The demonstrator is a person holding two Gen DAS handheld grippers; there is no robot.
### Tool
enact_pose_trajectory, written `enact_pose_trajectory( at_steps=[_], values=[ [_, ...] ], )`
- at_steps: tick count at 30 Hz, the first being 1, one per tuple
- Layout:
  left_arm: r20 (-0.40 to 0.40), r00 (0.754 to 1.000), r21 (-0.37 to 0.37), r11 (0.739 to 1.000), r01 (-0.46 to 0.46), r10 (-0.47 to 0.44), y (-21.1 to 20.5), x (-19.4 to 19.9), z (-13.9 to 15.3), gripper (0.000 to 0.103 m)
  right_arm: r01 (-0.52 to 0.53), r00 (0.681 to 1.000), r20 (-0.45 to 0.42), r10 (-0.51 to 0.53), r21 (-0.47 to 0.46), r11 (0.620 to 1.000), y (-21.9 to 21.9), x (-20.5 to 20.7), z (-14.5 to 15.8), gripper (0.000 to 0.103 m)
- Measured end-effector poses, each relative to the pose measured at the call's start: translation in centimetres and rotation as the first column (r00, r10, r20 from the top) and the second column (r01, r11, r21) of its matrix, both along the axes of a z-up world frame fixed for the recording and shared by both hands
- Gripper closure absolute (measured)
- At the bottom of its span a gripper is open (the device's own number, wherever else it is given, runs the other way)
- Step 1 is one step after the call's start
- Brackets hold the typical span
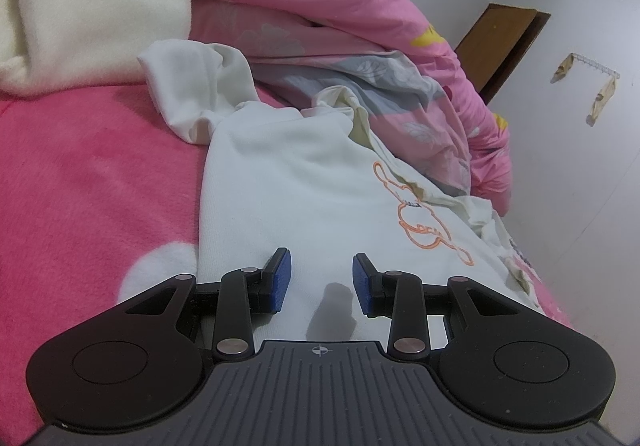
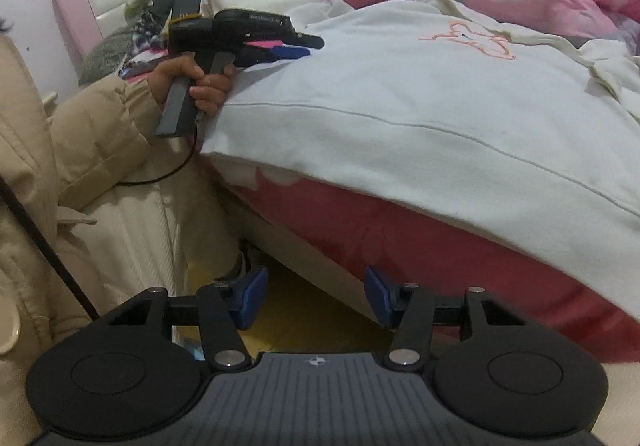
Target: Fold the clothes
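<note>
1. The white sweatshirt [image 1: 304,182] lay spread on the bed [image 1: 88,174]; its far sleeve was bunched against the pink quilt [image 1: 360,26], which hid part of that edge.
2. In the right wrist view the sweatshirt's right side ran out of the picture, and its hem hung over the bed's edge.
3. The left claw [image 1: 321,282] hovered just above the sweatshirt's near part, jaws partly apart with only cloth showing below the gap; whether the pads touched the cloth could not be told.
4. The right claw [image 2: 316,296] sat below the sweatshirt's hem, off the bed's side, jaws well apart and holding nothing.
5. A hand [image 2: 196,80] in a beige sleeve [image 2: 100,118] gripped the left claw's handle beside the sweatshirt.
</note>
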State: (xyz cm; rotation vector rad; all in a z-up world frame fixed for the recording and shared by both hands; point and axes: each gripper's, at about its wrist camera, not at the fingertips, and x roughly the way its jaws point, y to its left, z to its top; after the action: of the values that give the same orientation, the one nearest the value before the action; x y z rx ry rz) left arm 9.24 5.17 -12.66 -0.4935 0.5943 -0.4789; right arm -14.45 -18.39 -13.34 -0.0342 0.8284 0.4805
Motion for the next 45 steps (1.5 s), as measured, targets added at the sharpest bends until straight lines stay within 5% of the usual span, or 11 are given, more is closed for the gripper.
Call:
enact_pose_trajectory(
  at_steps=[2, 4, 13, 15, 18, 23, 27, 31, 35, 40, 45],
  values=[
    [-0.001, 1.0, -0.002, 1.0, 0.0, 0.0, 0.0, 0.0, 0.0, 0.069, 0.042, 0.999, 0.001, -0.042, -0.007, 0.999, 0.0, 0.3, -0.1, 0.031],
    [-0.001, 1.0, -0.001, 1.0, -0.001, 0.001, 0.0, 0.0, 0.0, 0.069, 0.083, 0.996, 0.015, -0.083, 0.015, 0.996, -0.5, 0.5, 0.1, 0.032],
    [0.024, 1.0, 0.04, 0.999, -0.002, 0.001, -0.3, -0.8, 0.3, 0.068, 0.241, 0.933, 0.232, -0.276, 0.168, 0.956, -3.1, 4.0, 3.0, 0.055],
    [0.05, 0.999, 0.077, 0.997, 0.004, -0.008, -0.5, -1.6, 0.8, 0.054, 0.25, 0.92, 0.251, -0.3, 0.212, 0.945, -3.2, 5.6, 2.8, 0.055],
    [0.098, 0.995, 0.138, 0.99, 0.003, -0.017, -0.8, -3.0, 1.3, 0.036, 0.247, 0.925, 0.222, -0.309, 0.27, 0.931, -3.1, 8.1, 1.3, 0.057],
    [0.113, 0.994, 0.184, 0.983, -0.006, -0.015, -0.7, -4.3, 1.9, 0.033, 0.145, 0.972, 0.127, -0.198, 0.339, 0.93, -2.2, 9.2, -1.3, 0.059],
    [0.096, 0.995, 0.164, 0.986, -0.012, -0.003, -0.3, -3.7, 2.5, 0.029, 0.005, 0.996, 0.073, -0.042, 0.454, 0.891, -2.4, 8.9, -0.9, 0.059],
    [0.078, 0.996, 0.145, 0.988, -0.047, 0.036, 0.1, -1.3, 3.9, 0.029, 0.054, 0.993, 0.071, -0.095, 0.438, 0.897, -3.2, 11.1, 0.5, 0.059],
    [0.075, 0.99, 0.152, 0.98, -0.13, 0.12, 1.0, 2.0, 5.4, 0.029, 0.12, 0.98, 0.072, -0.183, 0.517, 0.847, -4.8, 14.6, 2.4, 0.058],
    [0.075, 0.955, 0.2, 0.934, -0.295, 0.285, 2.9, 6.6, 6.2, 0.029, 0.119, 0.969, 0.119, -0.217, 0.546, 0.829, -4.9, 19.0, 3.4, 0.057],
    [0.176, 0.946, 0.489, 0.81, -0.324, 0.272, 0.8, 11.4, 5.7, 0.032, 0.108, 0.975, 0.108, -0.196, 0.539, 0.835, -4.8, 23.2, 1.2, 0.056]
  ],
)
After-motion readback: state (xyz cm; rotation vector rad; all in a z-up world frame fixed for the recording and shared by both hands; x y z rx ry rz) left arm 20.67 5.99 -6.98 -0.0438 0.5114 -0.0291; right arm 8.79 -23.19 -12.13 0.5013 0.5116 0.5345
